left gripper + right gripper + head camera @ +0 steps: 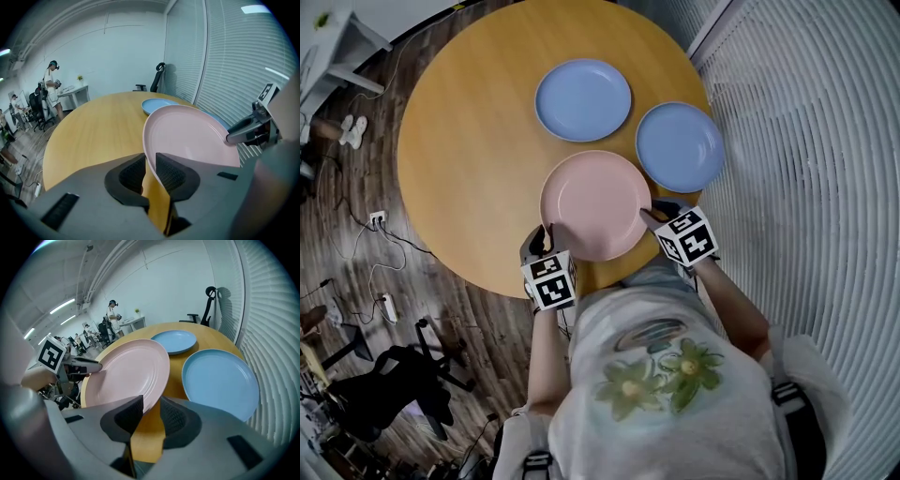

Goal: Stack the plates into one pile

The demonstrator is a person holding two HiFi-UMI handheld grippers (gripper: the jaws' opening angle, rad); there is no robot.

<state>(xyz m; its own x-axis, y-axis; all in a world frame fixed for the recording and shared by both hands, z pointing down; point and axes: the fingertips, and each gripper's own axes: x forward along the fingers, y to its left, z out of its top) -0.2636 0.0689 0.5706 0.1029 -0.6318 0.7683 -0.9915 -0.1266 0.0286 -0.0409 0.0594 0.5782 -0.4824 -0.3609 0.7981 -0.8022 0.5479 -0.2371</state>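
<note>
Head view: a round table (469, 141) with a smooth, honey-coloured wood top carries two shallow, matte blue plates, one far (583, 99) and one to the right (680, 146), lying flat and just apart from each other. The pink plate (595, 202) sits nearest the person, over the table's near part. It is the same smooth round dish, with faint concentric rings stepping down to its well.

The left gripper (546, 234) meets the pink plate's lower-left rim and the right gripper (654, 216) its right rim, on nearly opposite sides. Both bare forearms reach forward from the body, and both tools slant forward and down, their marker cubes facing up.

In the left gripper view the dark, cross-hatched pads (171, 173) pinch the thin rim, with wood showing through the gap below, so the plate is held off the tabletop. In the right gripper view the rim also runs in between the ribbed pads (124, 418). It lies against the inner one, and the grip looks closed on it, though contact at the outer pad is hard to make out.

Being round, the plate has no long axis. Its hollow face points upward, tilted a little. The line between the two grips runs from lower left to upper right in the head view.
</note>
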